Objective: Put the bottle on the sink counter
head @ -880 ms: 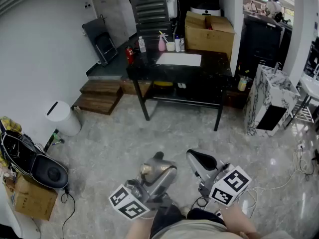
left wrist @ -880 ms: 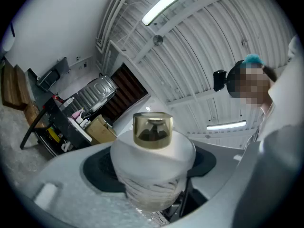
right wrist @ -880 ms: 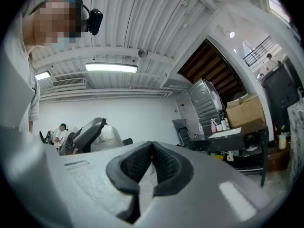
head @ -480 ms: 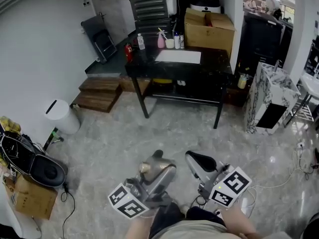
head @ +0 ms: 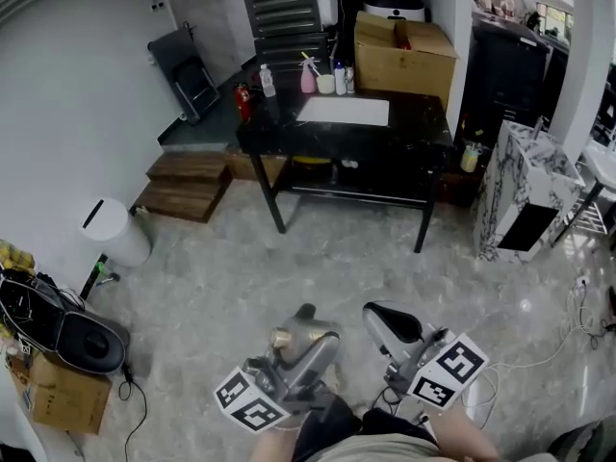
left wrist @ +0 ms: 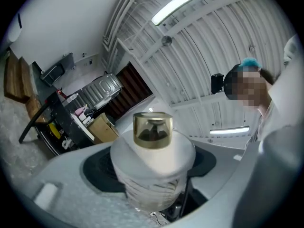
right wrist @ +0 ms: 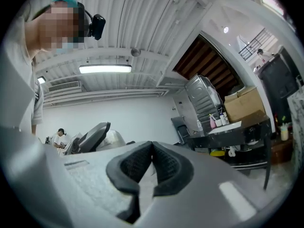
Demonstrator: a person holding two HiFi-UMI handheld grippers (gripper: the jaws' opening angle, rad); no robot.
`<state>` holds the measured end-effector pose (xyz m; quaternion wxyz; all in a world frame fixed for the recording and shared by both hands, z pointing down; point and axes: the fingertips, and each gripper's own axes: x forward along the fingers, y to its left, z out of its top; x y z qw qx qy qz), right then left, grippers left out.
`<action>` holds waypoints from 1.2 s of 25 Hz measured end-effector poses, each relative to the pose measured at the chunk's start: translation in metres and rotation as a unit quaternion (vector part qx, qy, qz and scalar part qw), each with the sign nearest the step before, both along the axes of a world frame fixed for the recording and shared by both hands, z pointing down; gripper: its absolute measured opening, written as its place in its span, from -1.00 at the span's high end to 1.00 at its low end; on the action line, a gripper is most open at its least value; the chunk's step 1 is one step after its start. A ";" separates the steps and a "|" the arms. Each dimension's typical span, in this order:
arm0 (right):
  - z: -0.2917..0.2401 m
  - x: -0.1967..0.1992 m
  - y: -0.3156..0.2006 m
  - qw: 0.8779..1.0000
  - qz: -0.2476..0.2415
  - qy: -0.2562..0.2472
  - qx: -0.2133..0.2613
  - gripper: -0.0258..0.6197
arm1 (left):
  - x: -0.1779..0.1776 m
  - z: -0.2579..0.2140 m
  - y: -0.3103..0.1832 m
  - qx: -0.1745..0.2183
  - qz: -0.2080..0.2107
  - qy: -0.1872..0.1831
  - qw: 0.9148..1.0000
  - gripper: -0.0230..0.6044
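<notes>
A whitish bottle [left wrist: 153,160] with a gold cap [left wrist: 152,129] sits between the jaws of my left gripper [left wrist: 154,194], which is shut on its body. In the head view the bottle [head: 306,333] lies tilted in that gripper [head: 298,343], low over the floor, near the person's body. My right gripper [head: 390,320] is just to its right, and its black pads [right wrist: 137,163] meet with nothing between them. The black sink counter [head: 409,123] with a white basin [head: 344,112] stands far ahead across the floor.
Several small bottles [head: 308,75] and a cardboard box [head: 404,51] stand at the counter's back. A marble cabinet [head: 525,191] is at the right, with wooden steps [head: 188,186], a white bin [head: 115,231] and a black bag [head: 58,320] at the left.
The head view has shifted slightly and both grippers sit a little lower in the frame. The bottle stays in the left gripper.
</notes>
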<state>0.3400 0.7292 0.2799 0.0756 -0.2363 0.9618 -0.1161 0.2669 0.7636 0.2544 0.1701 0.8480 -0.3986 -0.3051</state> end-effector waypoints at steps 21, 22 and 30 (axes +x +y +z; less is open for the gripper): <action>-0.040 -0.183 -0.216 0.998 -0.008 0.004 0.061 0.91 | -0.172 -0.036 -0.218 0.046 0.029 0.006 0.998 -0.18; -0.040 -0.191 -0.222 0.998 -0.009 0.005 0.061 0.91 | -0.178 -0.035 -0.224 0.044 0.029 0.007 0.999 -0.18; -0.017 -0.238 -0.265 0.998 -0.028 0.029 0.041 0.91 | -0.221 -0.016 -0.266 0.027 0.020 0.024 0.999 -0.18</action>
